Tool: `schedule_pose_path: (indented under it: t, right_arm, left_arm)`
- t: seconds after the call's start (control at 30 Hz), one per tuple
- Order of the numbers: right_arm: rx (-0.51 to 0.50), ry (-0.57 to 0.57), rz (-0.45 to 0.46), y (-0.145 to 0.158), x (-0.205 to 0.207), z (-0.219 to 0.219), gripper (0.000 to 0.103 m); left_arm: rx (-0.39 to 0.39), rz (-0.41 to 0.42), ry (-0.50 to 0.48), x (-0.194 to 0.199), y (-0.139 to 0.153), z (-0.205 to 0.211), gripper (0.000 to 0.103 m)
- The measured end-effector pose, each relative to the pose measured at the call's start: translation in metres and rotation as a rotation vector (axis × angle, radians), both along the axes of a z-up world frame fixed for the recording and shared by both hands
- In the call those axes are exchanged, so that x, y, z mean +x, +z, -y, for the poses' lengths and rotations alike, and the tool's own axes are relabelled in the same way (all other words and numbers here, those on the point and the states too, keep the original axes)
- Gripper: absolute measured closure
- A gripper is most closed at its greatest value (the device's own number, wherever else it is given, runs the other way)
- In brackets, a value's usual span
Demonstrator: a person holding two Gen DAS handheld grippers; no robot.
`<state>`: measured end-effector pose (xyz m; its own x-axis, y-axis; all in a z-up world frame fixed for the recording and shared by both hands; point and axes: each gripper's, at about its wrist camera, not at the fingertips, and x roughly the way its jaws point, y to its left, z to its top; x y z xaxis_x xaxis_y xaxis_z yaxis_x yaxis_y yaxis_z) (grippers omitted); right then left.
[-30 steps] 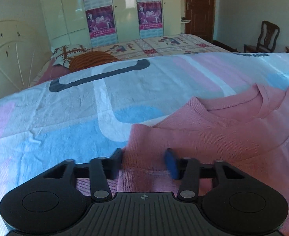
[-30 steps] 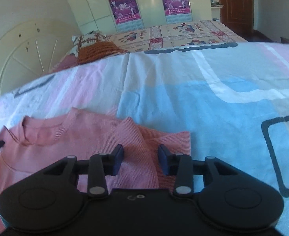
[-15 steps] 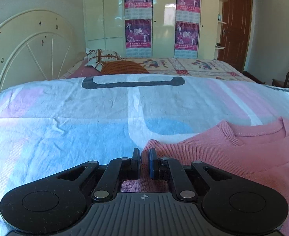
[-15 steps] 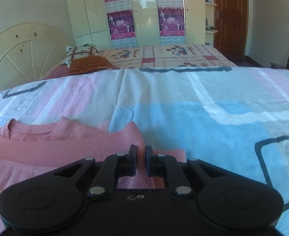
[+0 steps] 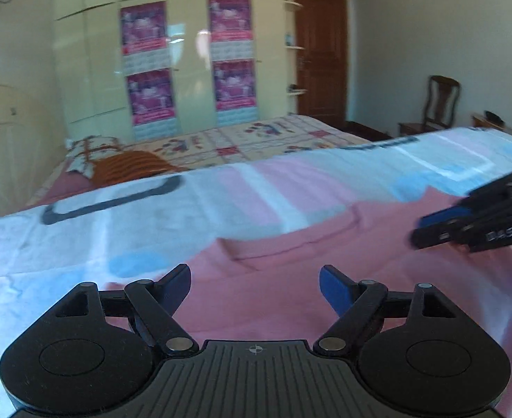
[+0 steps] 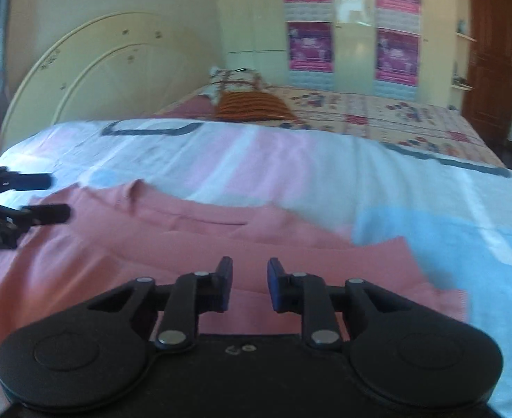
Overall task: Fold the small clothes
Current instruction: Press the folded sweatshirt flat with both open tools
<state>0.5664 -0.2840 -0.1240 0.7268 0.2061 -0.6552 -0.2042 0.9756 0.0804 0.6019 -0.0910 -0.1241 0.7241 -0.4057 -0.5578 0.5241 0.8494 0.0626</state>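
Note:
A pink knit sweater [image 5: 291, 278] lies flat on the pastel bedsheet [image 5: 151, 216], collar toward the far side. My left gripper [image 5: 255, 287] hovers over the sweater's left part, jaws wide open and empty. My right gripper [image 6: 249, 287] is over the sweater [image 6: 172, 244] near its right folded sleeve, jaws open with a narrower gap, empty. The right gripper also shows at the right edge of the left wrist view [image 5: 465, 226]; the left one shows at the left edge of the right wrist view [image 6: 19, 202].
A second bed with a patterned cover [image 5: 256, 139] and an orange cushion [image 5: 130, 167] stands behind. A cream headboard [image 6: 99, 83] is on the left, a wardrobe [image 5: 186, 62] at the back, a door [image 5: 320, 52] and chair [image 5: 437, 104] on the right.
Both grippers were shut on the sweater's shoulder edges half a second ago; now both have opened and let go, lifted and moved inward over the sweater. The views are motion-blurred.

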Motion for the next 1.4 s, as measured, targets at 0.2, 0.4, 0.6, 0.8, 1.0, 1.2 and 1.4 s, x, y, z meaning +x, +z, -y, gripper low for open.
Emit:
schedule_pose_path:
  t: [0.2, 0.4, 0.6, 0.8, 1.0, 1.2, 1.4]
  right_arm:
    - [-0.085, 0.05, -0.032, -0.008, 0.006, -0.016, 0.058]
    - [-0.084, -0.323, -0.063, -0.014, -0.009, 0.094, 0.064]
    - [-0.05, -0.282, 0.001, 0.004, -0.039, 0.068, 0.062]
    - [-0.135, -0.05, -0.047, -0.019, -0.058, -0.008, 0.06]
    - [-0.088, -0.075, 0.02, -0.001, -0.077, -0.018, 0.061]
    - [-0.124, -0.009, -0.03, -0.016, -0.08, -0.044, 0.061]
    - [-0.151, -0.14, -0.035, -0.005, -0.103, 0.007, 0.061]
  left_arm:
    - [0.083, -0.025, 0.024, 0.002, -0.018, 0.001, 0.023]
    - [0.032, -0.088, 0.172, 0.012, -0.035, -0.085, 0.012]
    - [-0.053, -0.015, 0.165, -0.025, -0.008, -0.073, 0.013]
    - [0.071, -0.118, 0.073, -0.046, -0.037, -0.004, 0.011]
    - [-0.03, -0.062, 0.097, -0.072, -0.012, -0.006, 0.011]
    - [0.027, -0.103, 0.096, -0.083, -0.029, 0.01, 0.011]
    - [0.043, -0.096, 0.272, -0.08, -0.026, -0.062, 0.011]
